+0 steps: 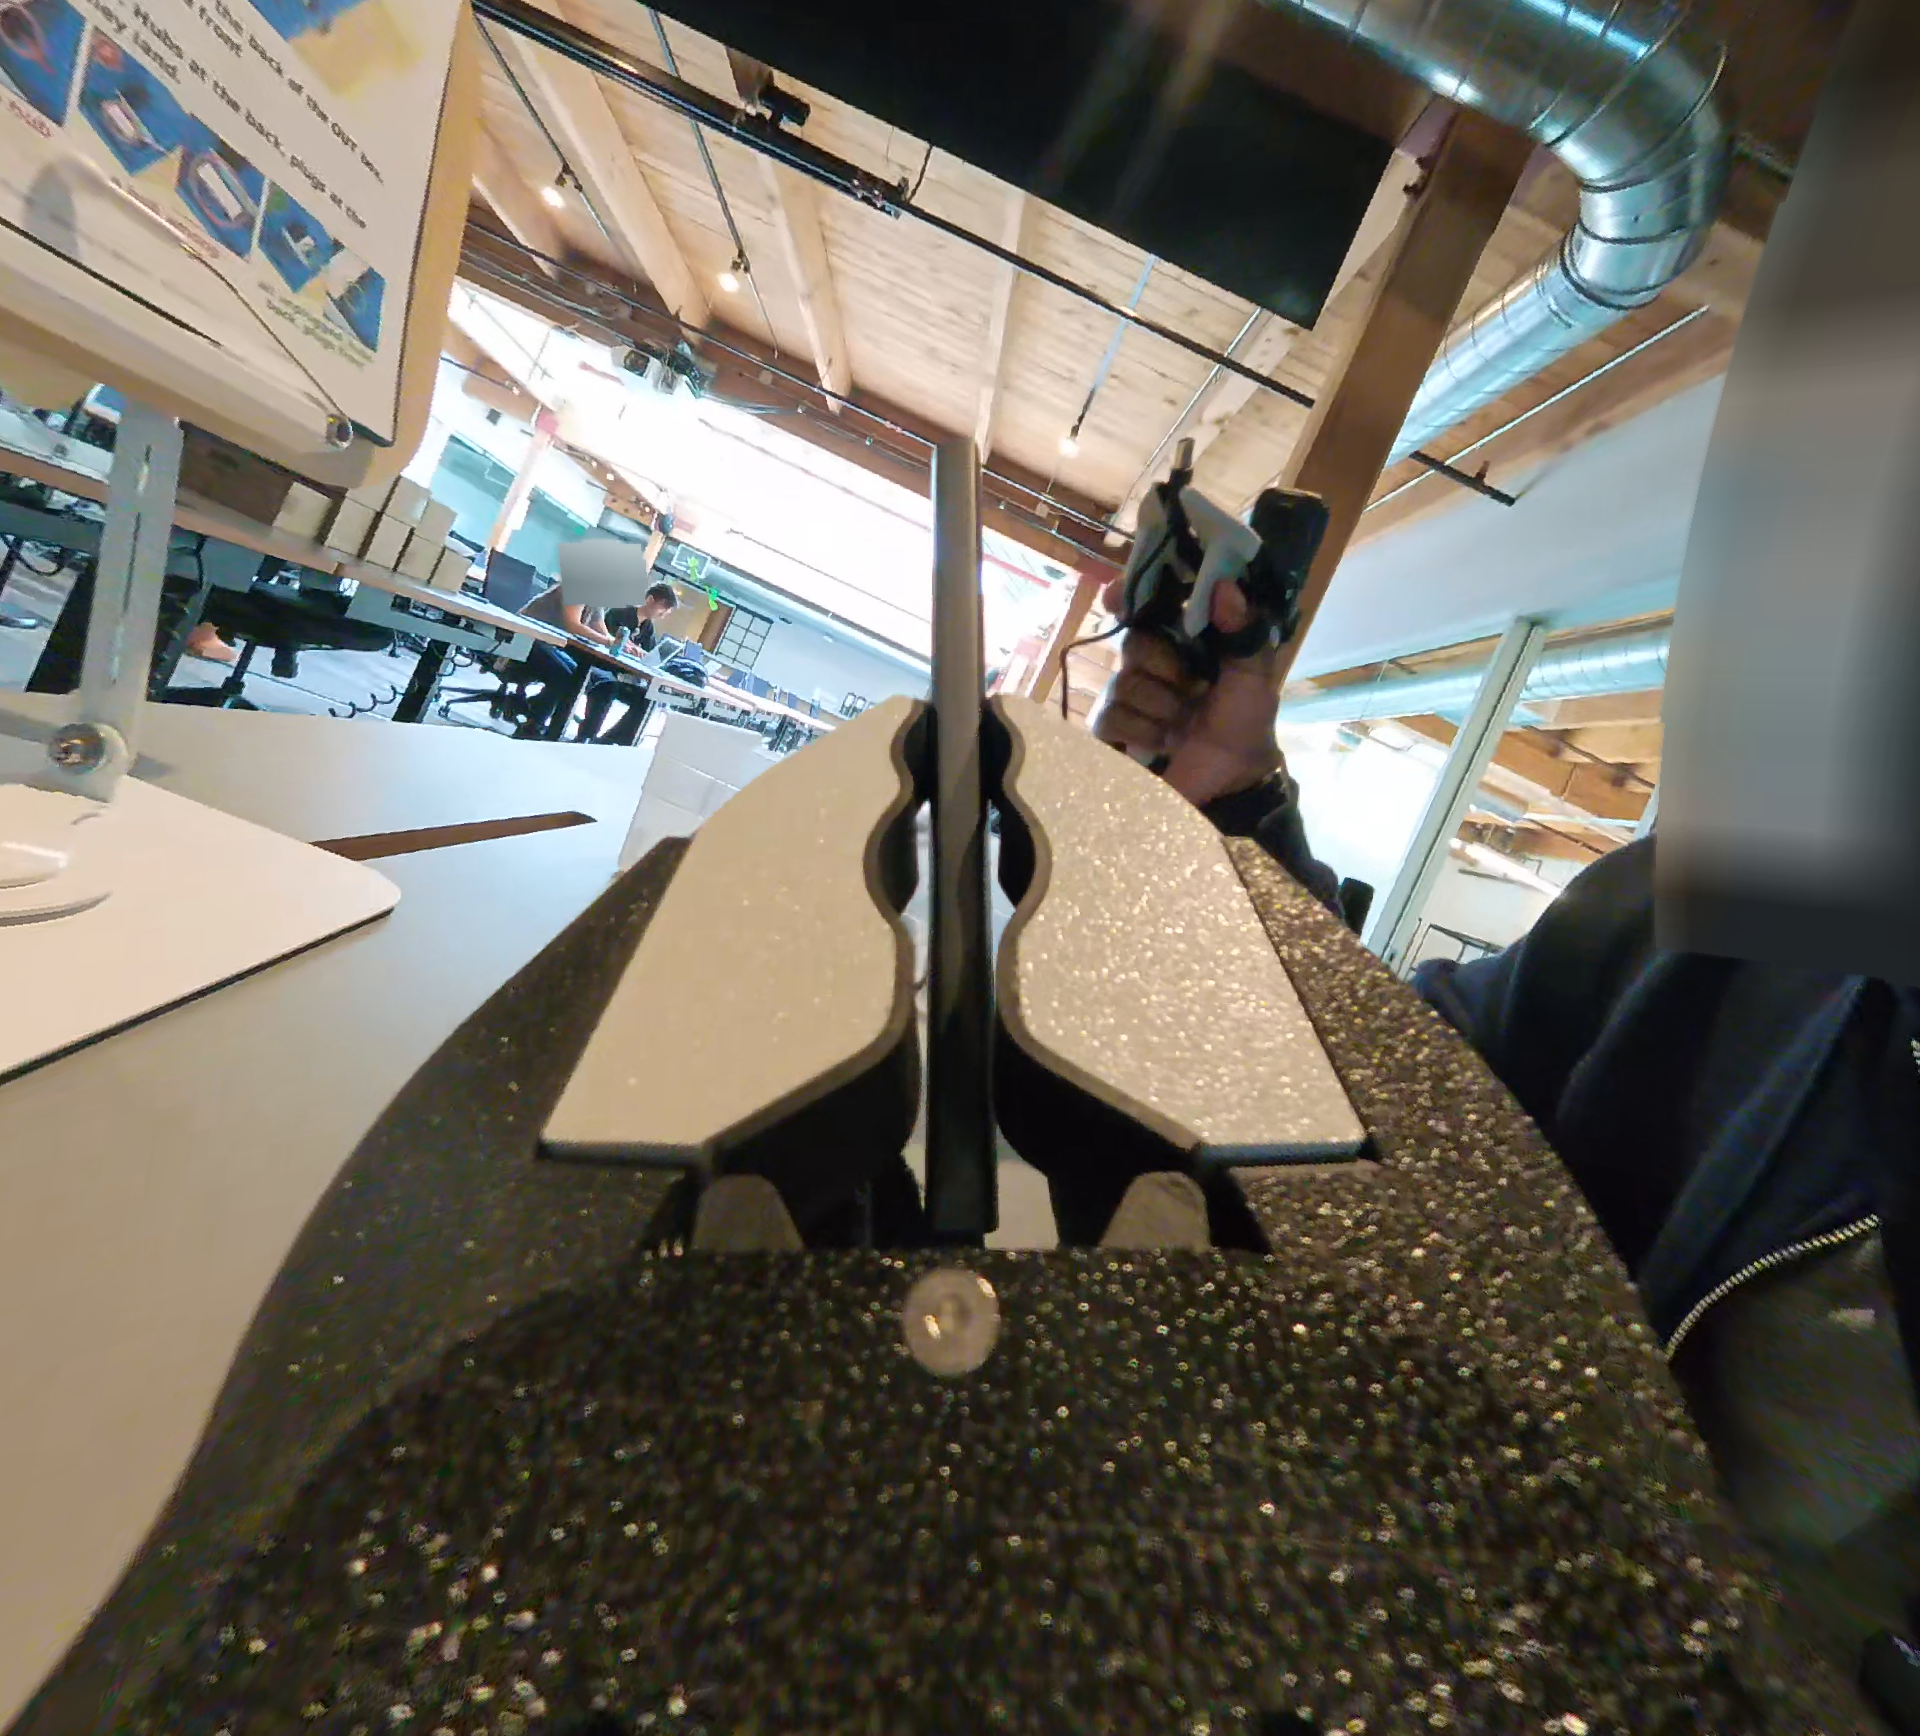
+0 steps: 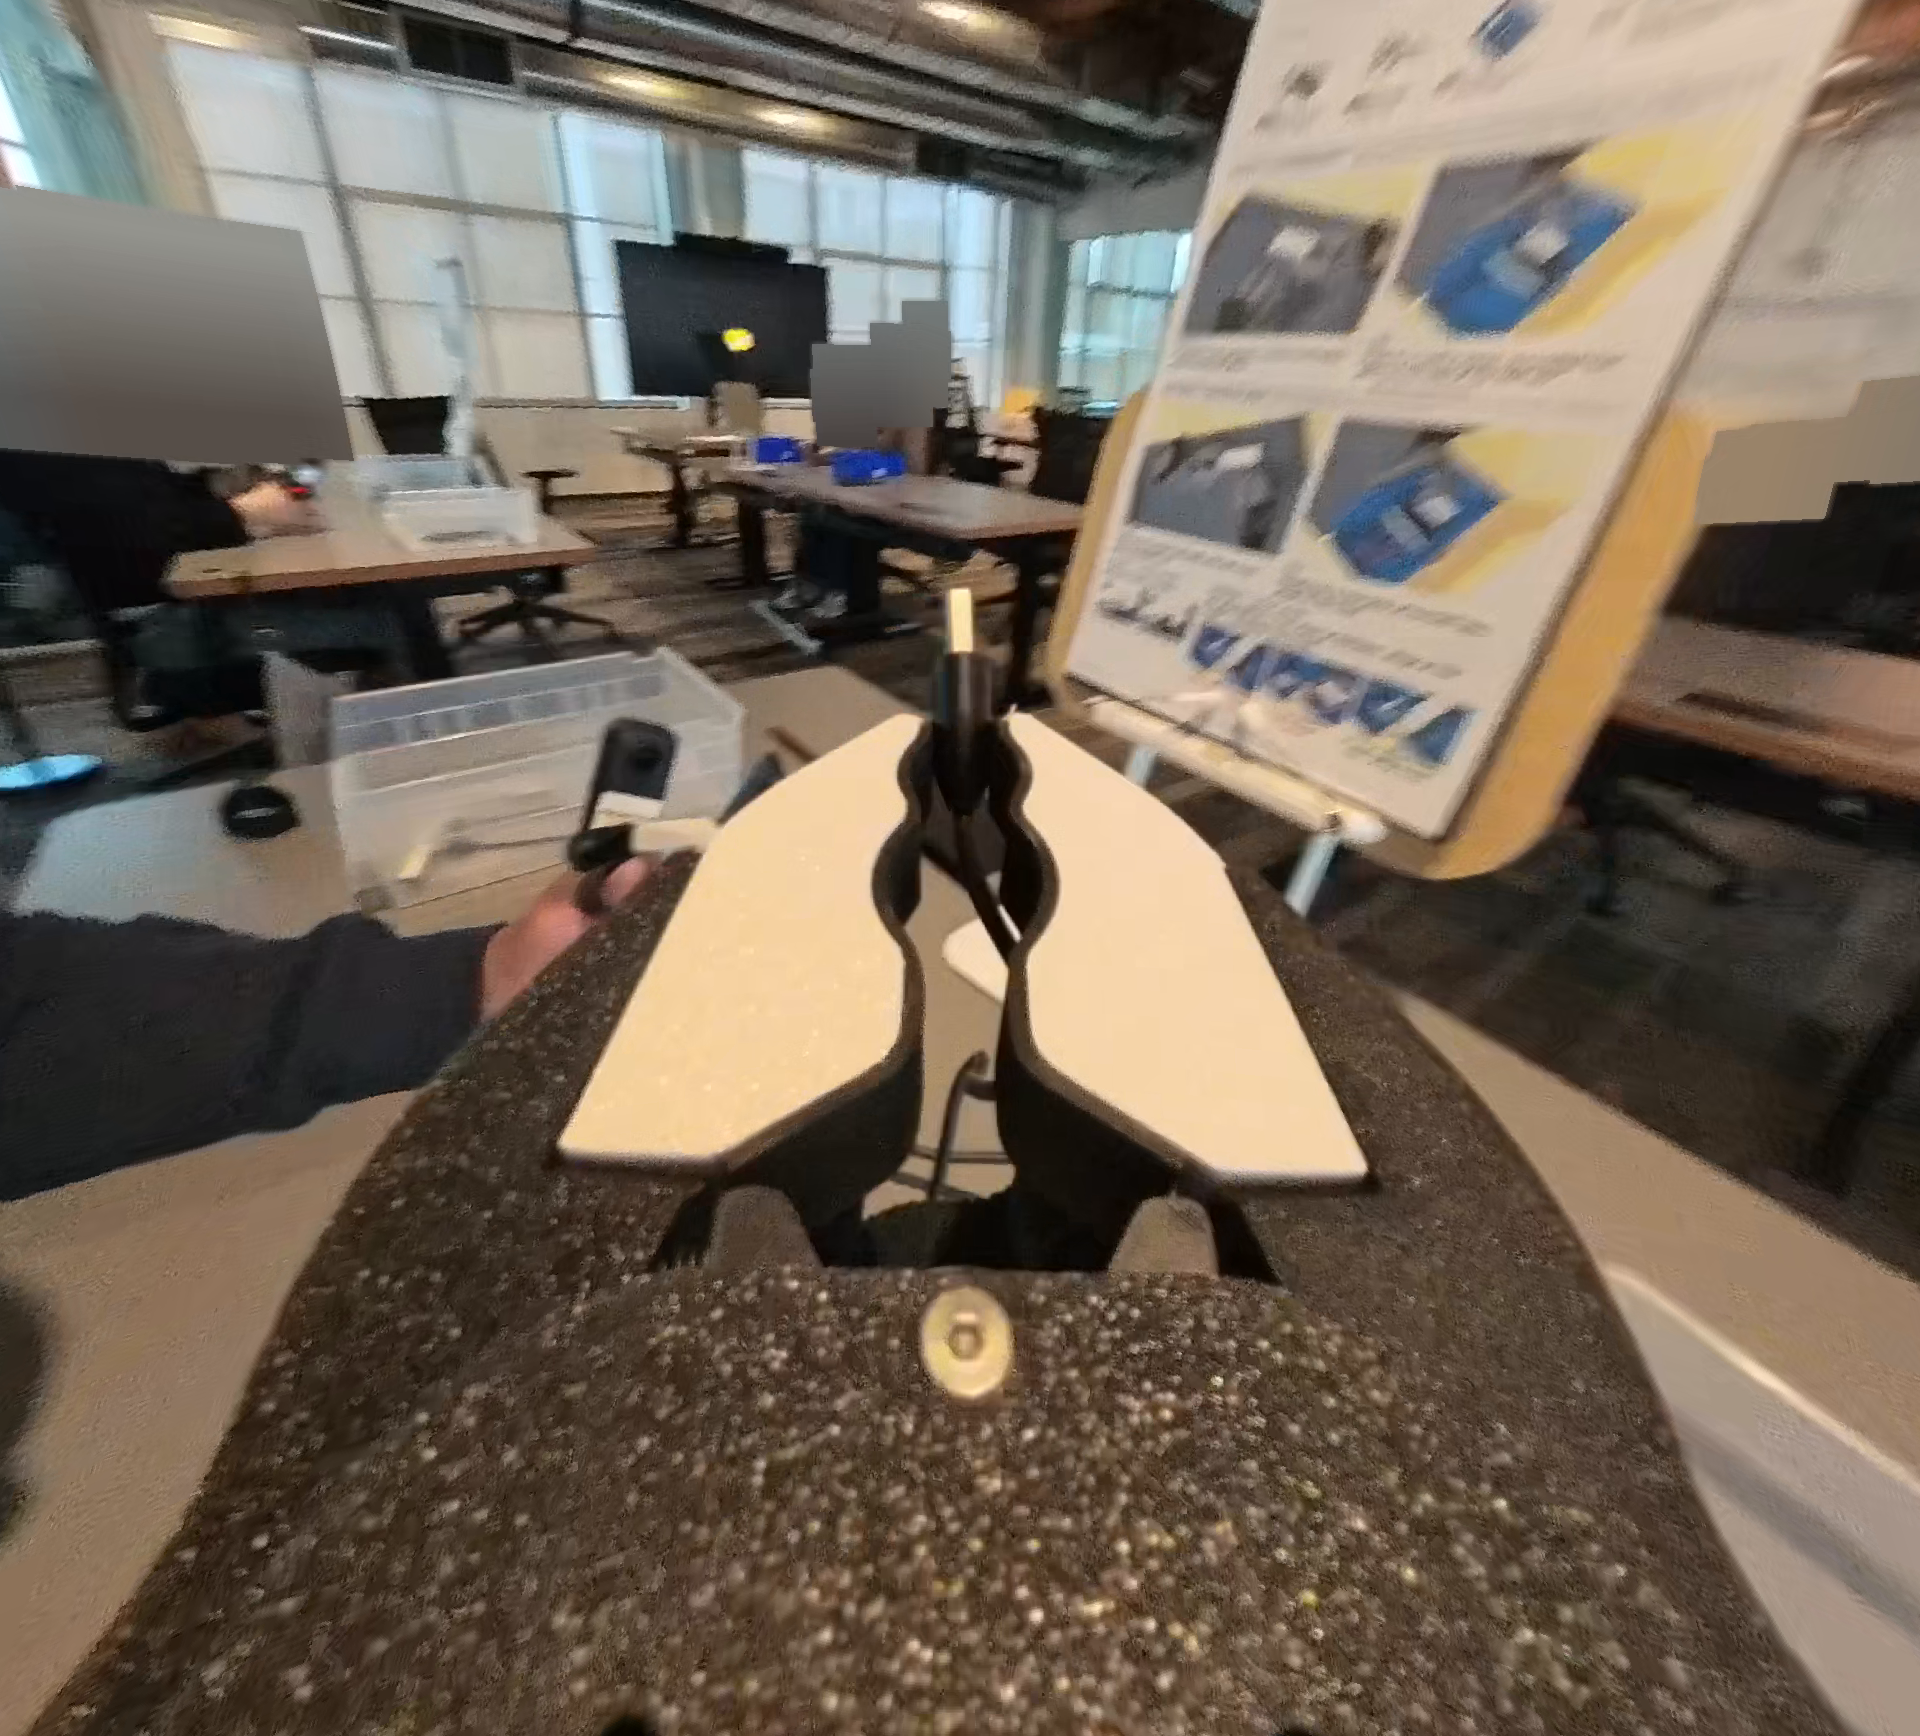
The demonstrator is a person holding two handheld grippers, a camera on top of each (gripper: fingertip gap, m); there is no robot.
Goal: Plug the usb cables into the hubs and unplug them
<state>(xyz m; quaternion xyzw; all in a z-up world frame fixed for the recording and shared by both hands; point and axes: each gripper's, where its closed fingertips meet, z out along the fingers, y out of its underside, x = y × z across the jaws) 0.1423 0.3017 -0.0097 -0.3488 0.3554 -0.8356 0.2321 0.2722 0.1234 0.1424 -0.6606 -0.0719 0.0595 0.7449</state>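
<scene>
The grey tabletop (image 2: 156, 1271) lay below both views, carrying an instruction board (image 2: 1455, 439) on a stand and a clear plastic bin (image 2: 520, 751). The left tongs (image 1: 956, 730) were clenched on a slim dark hub (image 1: 956, 595), held edge-on and raised well above the tabletop. The right tongs (image 2: 961, 751) gripped a black usb cable (image 2: 958, 689) behind its plug, metal tip pointing forward. Plug and hub were apart, so the insertion seemed not yet made; the unplugging also remained.

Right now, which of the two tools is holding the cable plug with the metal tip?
The right tool: a black USB plug with a silver tip sticks up from it. The left tool grips a flat, dark hub edge-on.
</scene>
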